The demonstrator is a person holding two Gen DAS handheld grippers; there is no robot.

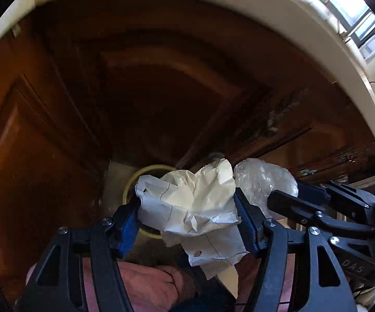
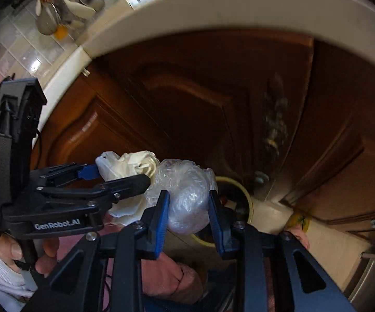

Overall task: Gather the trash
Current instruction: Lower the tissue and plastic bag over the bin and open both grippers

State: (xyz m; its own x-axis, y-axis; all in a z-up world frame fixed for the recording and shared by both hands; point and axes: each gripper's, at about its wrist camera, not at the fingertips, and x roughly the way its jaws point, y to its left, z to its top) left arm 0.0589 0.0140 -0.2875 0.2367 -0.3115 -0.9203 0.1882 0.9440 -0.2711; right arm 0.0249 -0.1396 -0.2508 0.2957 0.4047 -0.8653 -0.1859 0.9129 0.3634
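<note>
Crumpled white paper with thin printed lines (image 1: 195, 202) is sitting clamped between the blue-padded fingers of the left gripper (image 1: 190, 215), while the right gripper (image 2: 188, 208) is squeezing a ball of clear wadded plastic film (image 2: 187, 197) between its own blue pads. Both loads are hanging side by side, nearly touching, in front of the dark brown wooden cabinet doors (image 1: 57, 130) and under the pale curved countertop edge (image 2: 213, 15).

Below and just beyond the fingers, a round bin with a pale yellow rim (image 2: 247, 195) is standing on the light floor. In the right wrist view the plastic ball is overlapping the bin's near rim, so the right gripper appears to be the nearer one; in the left wrist view the paper is covering most of the same yellow rim (image 1: 135, 179). The drop probably calls for carrying each bundle forward and down over the opening before the fingers part.
</note>
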